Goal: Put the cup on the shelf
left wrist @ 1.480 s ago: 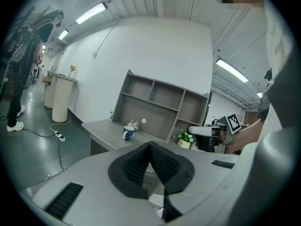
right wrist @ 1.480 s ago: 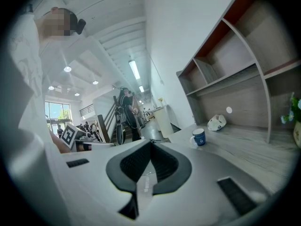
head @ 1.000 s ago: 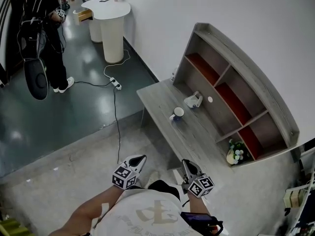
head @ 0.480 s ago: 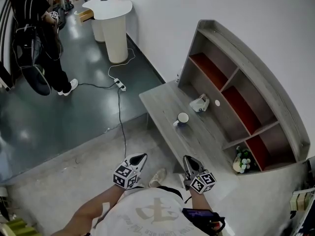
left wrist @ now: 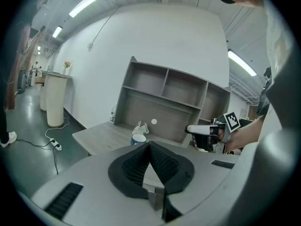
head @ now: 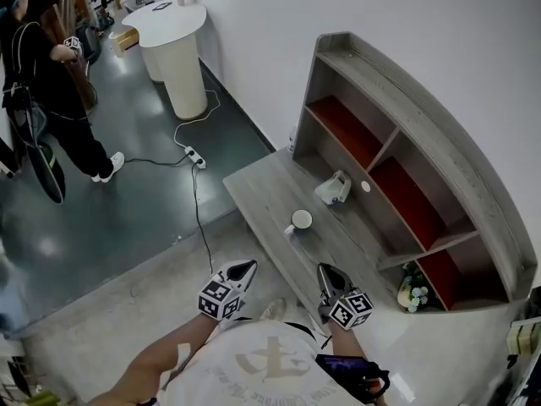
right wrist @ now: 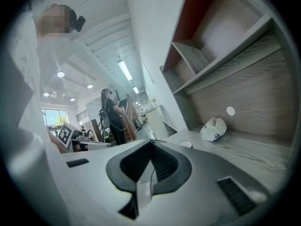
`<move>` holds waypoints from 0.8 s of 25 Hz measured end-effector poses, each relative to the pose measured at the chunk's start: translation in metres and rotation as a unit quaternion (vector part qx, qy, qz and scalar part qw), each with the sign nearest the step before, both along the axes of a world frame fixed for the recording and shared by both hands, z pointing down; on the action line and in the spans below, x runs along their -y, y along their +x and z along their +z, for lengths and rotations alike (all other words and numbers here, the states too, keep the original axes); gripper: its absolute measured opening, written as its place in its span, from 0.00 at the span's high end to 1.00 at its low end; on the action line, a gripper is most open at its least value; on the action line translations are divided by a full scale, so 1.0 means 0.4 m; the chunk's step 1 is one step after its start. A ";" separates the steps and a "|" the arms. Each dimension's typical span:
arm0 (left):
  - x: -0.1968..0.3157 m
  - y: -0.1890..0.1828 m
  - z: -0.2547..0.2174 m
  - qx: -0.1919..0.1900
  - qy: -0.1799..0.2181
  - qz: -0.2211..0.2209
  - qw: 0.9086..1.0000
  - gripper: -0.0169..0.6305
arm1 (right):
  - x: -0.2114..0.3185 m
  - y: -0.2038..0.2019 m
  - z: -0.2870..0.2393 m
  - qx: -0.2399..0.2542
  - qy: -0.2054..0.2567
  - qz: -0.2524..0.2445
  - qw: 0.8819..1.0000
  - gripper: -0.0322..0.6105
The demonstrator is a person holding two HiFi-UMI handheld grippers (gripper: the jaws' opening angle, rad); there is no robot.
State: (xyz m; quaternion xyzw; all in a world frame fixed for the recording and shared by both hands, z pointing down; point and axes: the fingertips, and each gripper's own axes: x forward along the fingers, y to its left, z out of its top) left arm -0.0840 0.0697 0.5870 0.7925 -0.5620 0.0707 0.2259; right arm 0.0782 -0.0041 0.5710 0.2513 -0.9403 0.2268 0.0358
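A white cup point(head: 300, 221) with a blue band stands upright on the grey desk point(head: 262, 184), in front of the grey shelf unit point(head: 397, 134) with red-backed compartments. Both grippers hover short of the desk's near edge, pointing at it. My left gripper point(head: 243, 267) is shut and empty; in its own view the cup point(left wrist: 138, 138) shows just above the closed jaws point(left wrist: 149, 146). My right gripper point(head: 324, 271) is also shut with nothing in it; only the cup's rim point(right wrist: 185, 144) peeks over its jaws point(right wrist: 151, 143).
A white rounded object point(head: 333, 188) lies on the desk by the shelf's back panel. A small flower pot point(head: 410, 288) sits at the desk's right end. A power strip with cable point(head: 190, 155) lies on the floor; a round white table point(head: 173, 24) and a person point(head: 51, 83) stand far left.
Both grippers have moved forward together toward the desk, so the desk edge and cup now lie closer to their tips. Their jaws stay closed.
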 end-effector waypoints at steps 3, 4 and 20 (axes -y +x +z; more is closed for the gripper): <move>0.057 0.022 0.005 0.007 -0.005 0.011 1.000 0.97 | 0.045 0.023 0.008 0.004 -0.005 0.007 1.000 0.94; 0.072 0.030 0.006 0.008 -0.006 0.015 1.000 0.97 | 0.058 0.031 0.011 0.005 -0.007 0.010 1.000 0.94; 0.271 0.104 0.053 0.028 -0.029 0.083 0.996 0.97 | 0.174 0.077 0.040 0.000 -0.020 0.043 0.999 0.94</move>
